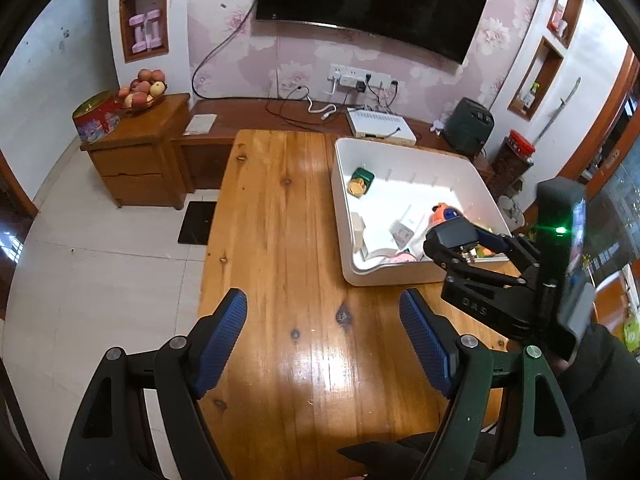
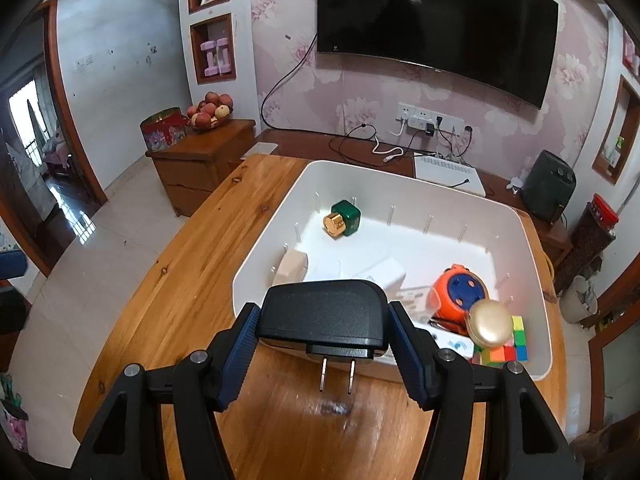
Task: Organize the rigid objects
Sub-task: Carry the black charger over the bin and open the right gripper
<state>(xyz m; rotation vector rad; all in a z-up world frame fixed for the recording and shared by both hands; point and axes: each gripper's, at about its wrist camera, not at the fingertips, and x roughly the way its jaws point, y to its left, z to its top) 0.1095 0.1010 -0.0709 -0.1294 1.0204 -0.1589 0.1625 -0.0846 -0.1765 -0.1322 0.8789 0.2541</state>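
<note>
Right gripper [image 2: 322, 344] is clamping a black plug adapter [image 2: 322, 316] between its blue pads [image 2: 408, 354], prongs pointing back toward the camera. It is holding the adapter just above the near rim of the white bin [image 2: 260, 256]. Ahead and right of the jaws, inside the bin, are lying an orange-blue toy [image 2: 456, 292], a gold disc [image 2: 490, 324] and a colour cube [image 2: 510, 344]; farther ahead, a green bottle [image 2: 344, 220]. Left gripper [image 1: 324, 340] is hovering spread wide, gripping nothing, over the wooden table [image 1: 280, 220], with the bin ahead to its right.
</note>
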